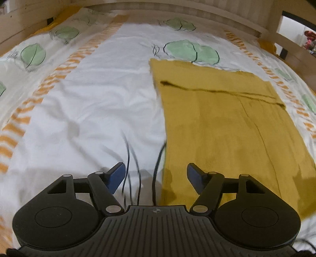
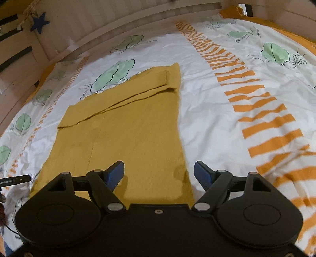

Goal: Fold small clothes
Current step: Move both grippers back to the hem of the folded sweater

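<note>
A mustard-yellow knit garment (image 1: 223,122) lies flat on the bed, folded into a long rectangle with a flap across its far end. My left gripper (image 1: 156,175) hovers over the garment's near left edge, open, with nothing between its blue pads (image 1: 116,176). In the right wrist view the same garment (image 2: 134,126) fills the middle. My right gripper (image 2: 159,174) hangs above its near right edge, open and holding nothing.
A white duvet (image 1: 94,102) with green leaf prints and orange stripes covers the bed. Thin dark cables (image 1: 156,174) dangle below the left gripper. A pale wooden bed frame (image 1: 177,11) rims the far side. A blue star (image 2: 39,22) hangs at the left.
</note>
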A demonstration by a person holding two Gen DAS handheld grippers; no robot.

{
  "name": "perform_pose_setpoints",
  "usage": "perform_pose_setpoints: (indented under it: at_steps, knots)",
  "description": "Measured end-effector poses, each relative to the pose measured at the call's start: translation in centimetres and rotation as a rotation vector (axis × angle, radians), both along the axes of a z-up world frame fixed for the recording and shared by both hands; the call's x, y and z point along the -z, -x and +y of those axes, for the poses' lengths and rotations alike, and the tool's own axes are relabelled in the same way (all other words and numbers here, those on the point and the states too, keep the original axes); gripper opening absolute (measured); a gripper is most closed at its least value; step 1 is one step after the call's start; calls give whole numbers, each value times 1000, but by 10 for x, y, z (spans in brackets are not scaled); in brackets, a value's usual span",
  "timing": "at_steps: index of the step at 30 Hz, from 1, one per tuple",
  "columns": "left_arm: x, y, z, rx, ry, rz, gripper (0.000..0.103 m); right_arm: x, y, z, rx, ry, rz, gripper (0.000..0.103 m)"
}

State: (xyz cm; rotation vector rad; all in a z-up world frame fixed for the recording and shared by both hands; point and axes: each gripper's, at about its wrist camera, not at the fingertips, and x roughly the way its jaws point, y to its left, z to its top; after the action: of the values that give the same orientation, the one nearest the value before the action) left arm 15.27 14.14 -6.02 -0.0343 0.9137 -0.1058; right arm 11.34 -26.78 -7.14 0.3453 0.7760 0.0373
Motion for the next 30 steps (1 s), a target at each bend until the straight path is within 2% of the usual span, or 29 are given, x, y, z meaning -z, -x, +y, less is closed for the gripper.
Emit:
perform_pose_setpoints:
  at_steps: [5,11,17,19,25,30]
  knots:
    - [2,27,-3,4,-39,27,68,-1,20,3,1,29,-3,80]
    - [1,53,-25,48,-168,-20,68,-3,40,8,-9,56,2,83]
    - [16,67,-37,106,-173,-27,70,5,51,10,-26,62,21,86]
    - [18,67,-41,127,-179,-17,76,6,53,13,-40,85,12,87]
    - [25,57,-39,170,-118,32,77,13,56,25,-92,151,-10,97]
    - [29,55,-39,195,-93,46,77,17,56,34,-129,185,-21,101]
